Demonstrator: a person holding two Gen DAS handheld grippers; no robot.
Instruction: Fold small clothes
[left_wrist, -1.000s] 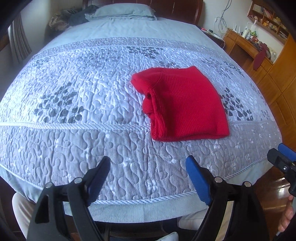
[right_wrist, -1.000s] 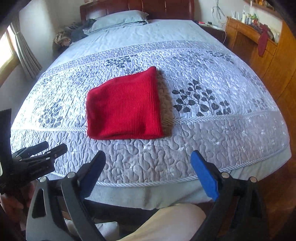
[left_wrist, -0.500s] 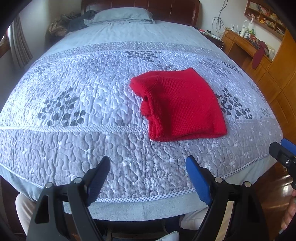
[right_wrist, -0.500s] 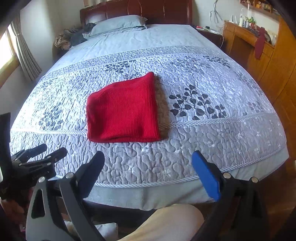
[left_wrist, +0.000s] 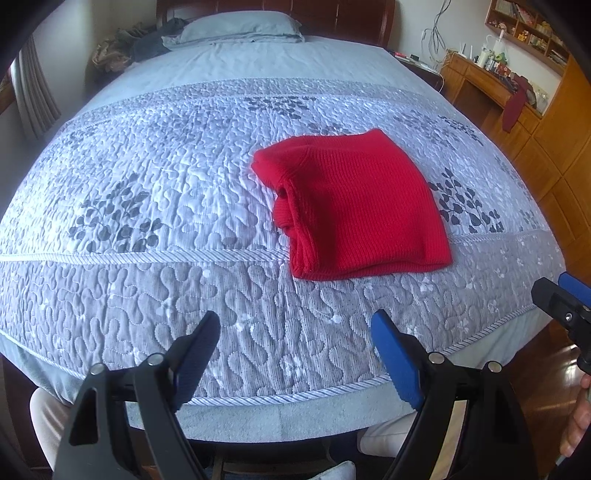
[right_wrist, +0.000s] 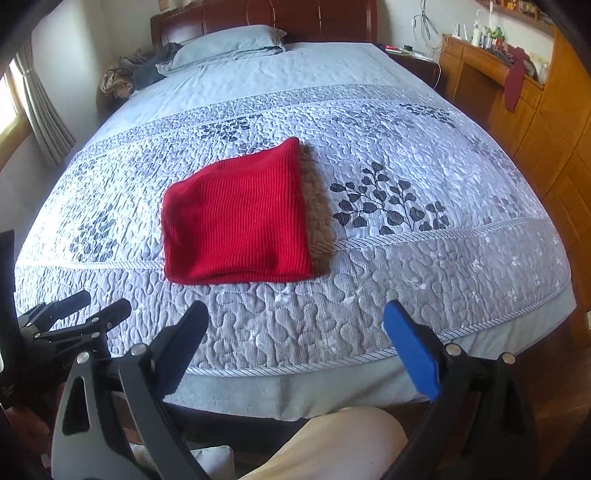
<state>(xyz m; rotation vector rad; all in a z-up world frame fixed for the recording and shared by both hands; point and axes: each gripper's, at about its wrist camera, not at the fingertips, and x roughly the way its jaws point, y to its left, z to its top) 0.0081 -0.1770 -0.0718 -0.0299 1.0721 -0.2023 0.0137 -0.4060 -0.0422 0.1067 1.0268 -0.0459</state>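
1. One red sweater (left_wrist: 358, 206) lies folded into a thick, squarish packet on the quilt (left_wrist: 155, 192), toward the near end of the bed and a little right of its middle as the left camera sees it. Its layered edges face left; in the right camera's view it shows only a smooth ribbed top.

2. Over the last second the sweater has kept its shape and place on the quilt. Only the views have drifted slightly, so nothing has been tugged or refolded.

3. The left gripper (left_wrist: 295, 350) hangs over the near edge of the bed, its blue-padded fingers (left_wrist: 393, 356) spread wide with nothing between them, well short of the sweater.

4. The right gripper (right_wrist: 295, 345) is held the same way, fingers apart and empty, also clear of the sweater.

5. Both tools standing off from a tidy packet suggests to me that this fold is finished, or nearly so.

6. Farther off are a pillow (left_wrist: 240, 27) at the headboard, a heap of clothes (left_wrist: 129, 46) beside it, and a wooden desk (left_wrist: 480, 79) along the right wall.
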